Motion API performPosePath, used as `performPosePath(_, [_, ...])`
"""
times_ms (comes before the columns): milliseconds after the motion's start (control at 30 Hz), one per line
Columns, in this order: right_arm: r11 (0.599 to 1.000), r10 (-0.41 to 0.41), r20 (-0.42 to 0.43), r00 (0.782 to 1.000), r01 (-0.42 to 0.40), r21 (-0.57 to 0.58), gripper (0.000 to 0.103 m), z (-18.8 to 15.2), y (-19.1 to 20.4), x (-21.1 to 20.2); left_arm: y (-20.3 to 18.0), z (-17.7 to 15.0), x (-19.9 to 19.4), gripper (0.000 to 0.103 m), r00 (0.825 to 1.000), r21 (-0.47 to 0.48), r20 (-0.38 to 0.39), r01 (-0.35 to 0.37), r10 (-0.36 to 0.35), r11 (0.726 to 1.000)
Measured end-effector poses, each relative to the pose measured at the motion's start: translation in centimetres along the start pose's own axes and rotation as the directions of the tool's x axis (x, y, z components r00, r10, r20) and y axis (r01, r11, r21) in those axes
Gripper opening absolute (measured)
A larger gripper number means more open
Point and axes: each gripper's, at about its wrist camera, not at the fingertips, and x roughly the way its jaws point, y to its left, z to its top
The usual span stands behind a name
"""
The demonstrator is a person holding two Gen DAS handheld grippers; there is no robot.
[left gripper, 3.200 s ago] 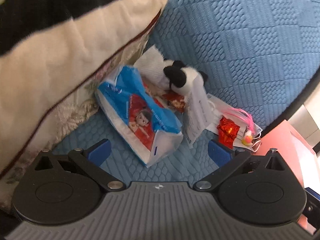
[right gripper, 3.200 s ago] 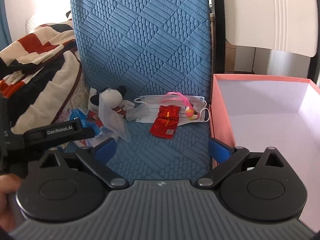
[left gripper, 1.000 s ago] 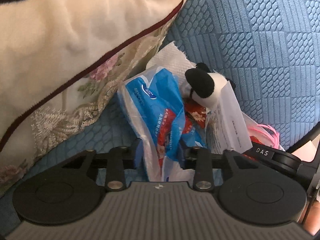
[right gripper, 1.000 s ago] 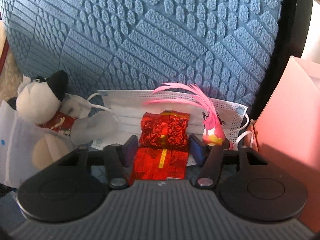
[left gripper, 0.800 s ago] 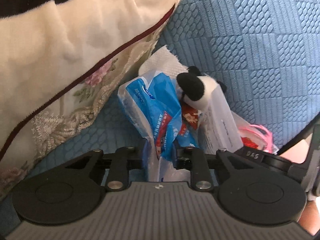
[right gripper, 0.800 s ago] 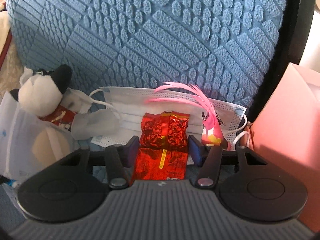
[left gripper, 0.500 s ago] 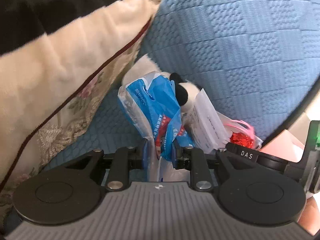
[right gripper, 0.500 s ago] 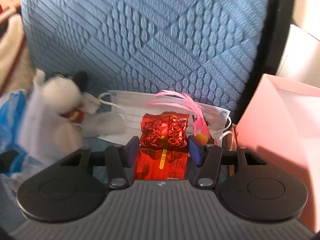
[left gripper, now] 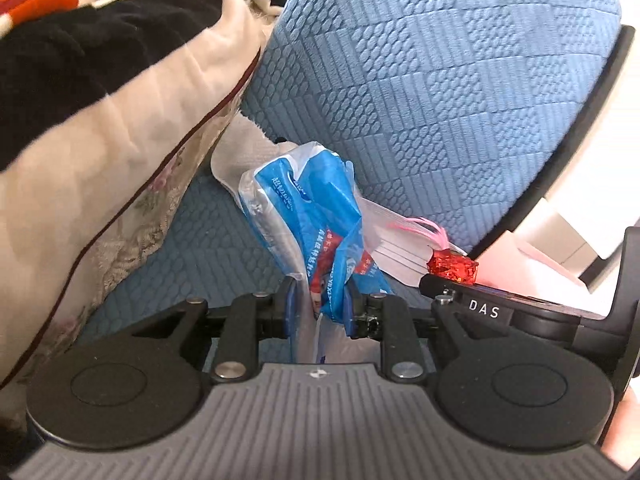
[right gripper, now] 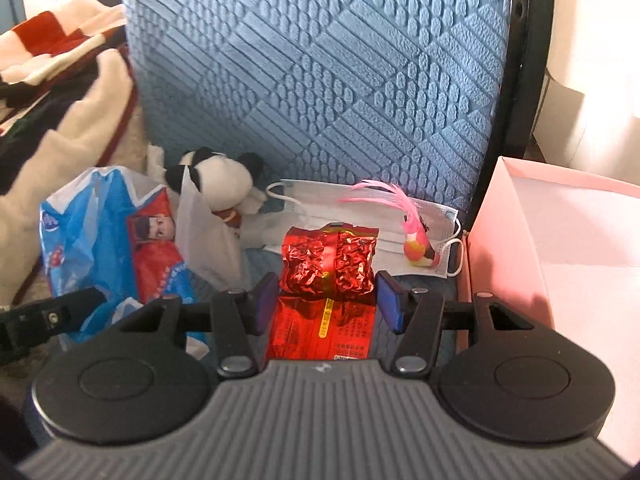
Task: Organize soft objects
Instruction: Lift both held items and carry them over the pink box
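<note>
Your right gripper [right gripper: 327, 300] is clamped on the red foil packet [right gripper: 329, 276], whose long axis runs straight out along the fingers. The open pink box [right gripper: 520, 216] sits just to its right, so that hand is the nearer one. Your left gripper [left gripper: 319, 306] pinches the blue plastic tissue pack [left gripper: 304, 216], lifted off the blue seat cushion [left gripper: 216, 240], farther from the box.

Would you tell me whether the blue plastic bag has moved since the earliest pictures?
Yes. The blue plastic bag, which lay flat on the blue seat cushion beside the floral pillow, now hangs lifted off it, pinched in the left gripper.
</note>
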Motion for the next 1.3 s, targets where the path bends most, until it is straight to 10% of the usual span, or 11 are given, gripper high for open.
performPosePath(1300, [1.0,-0.021,-0.102,0.995,0.022,0.014,0.056,-8.8,1.0,-10.2,-3.8,-6.3,-4.9,0.027,0.988,0.179,-0.153,0.026,0.001,0.984])
